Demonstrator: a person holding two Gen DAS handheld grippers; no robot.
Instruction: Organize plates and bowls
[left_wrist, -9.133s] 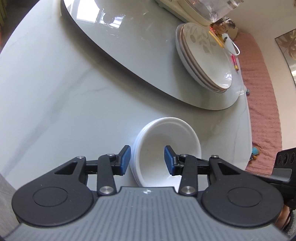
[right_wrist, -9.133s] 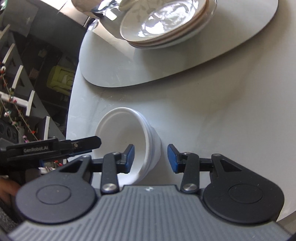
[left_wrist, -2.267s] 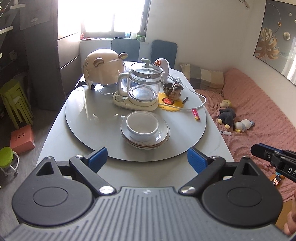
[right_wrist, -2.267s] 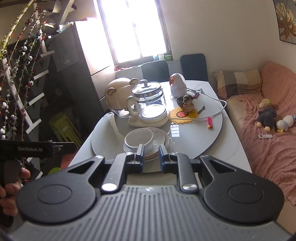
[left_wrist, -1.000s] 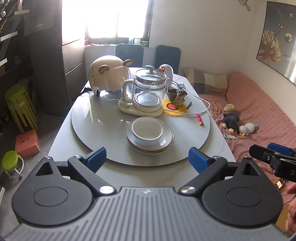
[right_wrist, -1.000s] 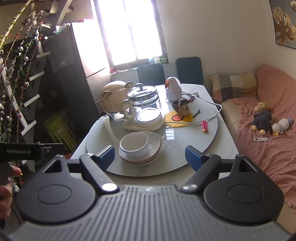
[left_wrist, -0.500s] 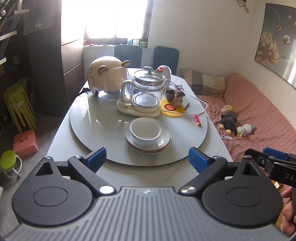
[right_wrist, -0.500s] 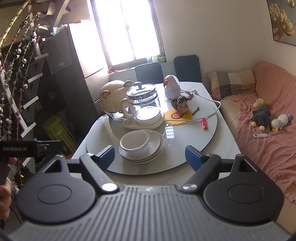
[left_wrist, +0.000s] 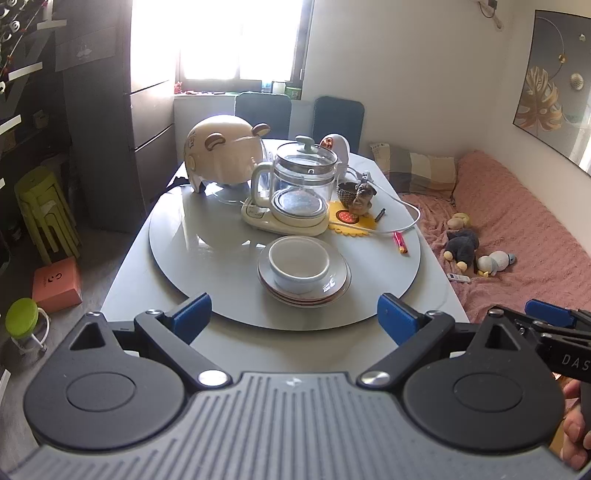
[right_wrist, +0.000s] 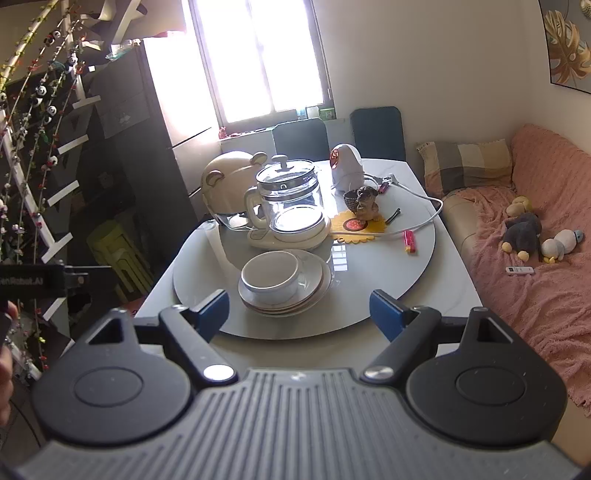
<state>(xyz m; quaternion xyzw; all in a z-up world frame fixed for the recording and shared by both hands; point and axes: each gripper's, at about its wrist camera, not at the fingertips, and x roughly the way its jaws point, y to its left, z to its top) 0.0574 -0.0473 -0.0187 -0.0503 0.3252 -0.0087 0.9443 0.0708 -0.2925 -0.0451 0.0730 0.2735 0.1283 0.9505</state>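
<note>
This is a lived-in home — a combined dining and sitting room. A pale worktop (left_wrist: 122, 280) carries a round turntable (left_wrist: 207, 266) with a glass kettle (left_wrist: 301, 184) on its base, a bear-shaped food cover (left_wrist: 221, 155) and a bowl (left_wrist: 298, 264) on stacked plates (left_wrist: 334, 286). Two dark chairs (left_wrist: 338, 118) stand at the far end under a bright window (left_wrist: 236, 44). Alongside runs a pink-covered sofa (left_wrist: 517, 221) with a checked cushion (left_wrist: 417, 171) and soft toys (left_wrist: 463, 242) — framed leaf art (left_wrist: 546, 81) hangs above, and green stools (left_wrist: 44, 214) are stacked by a dark cabinet (left_wrist: 110, 122).
</note>
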